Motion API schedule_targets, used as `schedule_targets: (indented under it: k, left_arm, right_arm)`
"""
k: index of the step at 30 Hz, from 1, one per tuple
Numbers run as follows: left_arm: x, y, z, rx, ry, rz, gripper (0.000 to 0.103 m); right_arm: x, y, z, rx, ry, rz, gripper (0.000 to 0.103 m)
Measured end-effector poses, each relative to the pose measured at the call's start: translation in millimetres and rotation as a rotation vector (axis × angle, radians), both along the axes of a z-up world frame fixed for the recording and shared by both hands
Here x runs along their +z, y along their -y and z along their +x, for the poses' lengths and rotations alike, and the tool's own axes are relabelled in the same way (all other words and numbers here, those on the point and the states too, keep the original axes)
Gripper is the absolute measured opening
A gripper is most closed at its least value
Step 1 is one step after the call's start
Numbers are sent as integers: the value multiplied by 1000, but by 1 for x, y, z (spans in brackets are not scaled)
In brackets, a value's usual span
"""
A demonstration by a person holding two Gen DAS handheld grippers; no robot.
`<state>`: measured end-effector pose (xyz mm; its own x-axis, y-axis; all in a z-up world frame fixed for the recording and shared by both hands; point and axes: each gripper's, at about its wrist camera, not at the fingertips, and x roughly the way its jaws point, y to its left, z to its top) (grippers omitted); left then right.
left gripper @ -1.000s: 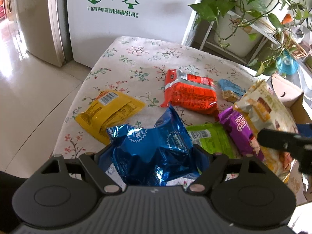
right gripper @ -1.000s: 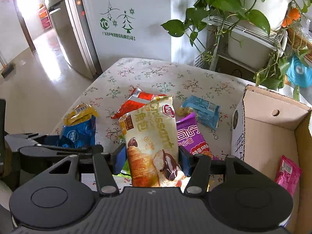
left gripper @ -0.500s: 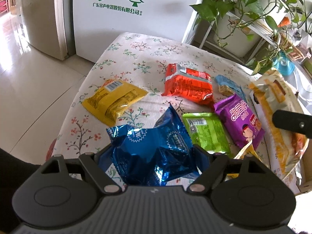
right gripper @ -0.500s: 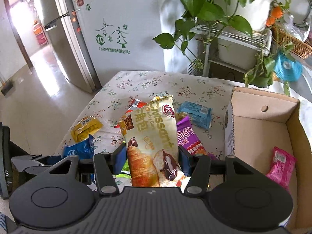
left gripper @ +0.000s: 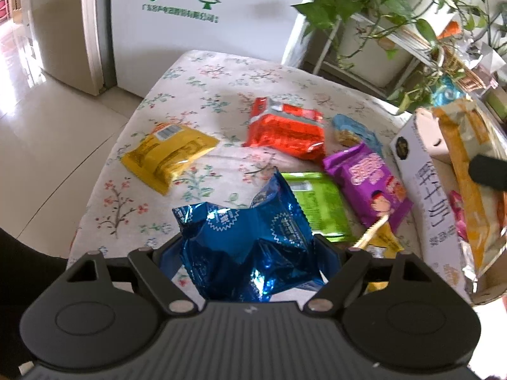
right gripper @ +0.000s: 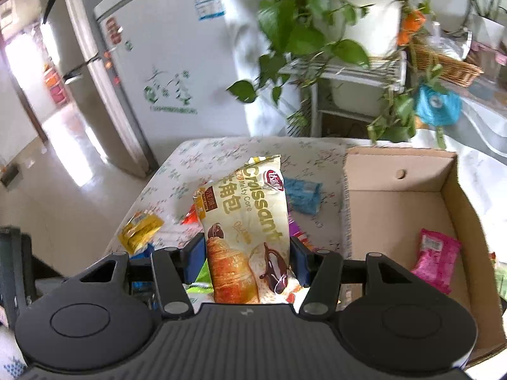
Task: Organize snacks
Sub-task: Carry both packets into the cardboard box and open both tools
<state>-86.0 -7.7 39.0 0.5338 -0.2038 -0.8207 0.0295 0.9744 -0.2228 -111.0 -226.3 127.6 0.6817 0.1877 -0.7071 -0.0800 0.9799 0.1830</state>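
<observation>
The right gripper is grasping the cream croissant packet, and the left gripper the crinkled blue foil bag; each wants lowering gently inside the open cardboard box.

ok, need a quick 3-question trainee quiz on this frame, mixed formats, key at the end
1. True or false: the left gripper is shut on the blue foil packet.
2. Multiple choice: which snack already lies inside the cardboard box? A) yellow packet B) pink packet C) green packet
3. Fill in: the right gripper holds the ______ pack, upright between its fingers.

Key:
1. True.
2. B: the pink packet lies on the box floor; the yellow packet and the green packet lie on the floral tablecloth.
3. Croissant: the croissant pack.
</observation>
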Motion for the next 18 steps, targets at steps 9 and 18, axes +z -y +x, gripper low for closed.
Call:
schedule_targets:
  k: [9, 18]
  left_arm:
    - [31, 45, 1, -88, 46, -56, 82]
    - [61, 108, 7, -200, 98, -134, 82]
  right_arm:
    - [19, 49, 0, -155, 56, 61, 62]
    - [34, 111, -13, -325, 122, 171, 62]
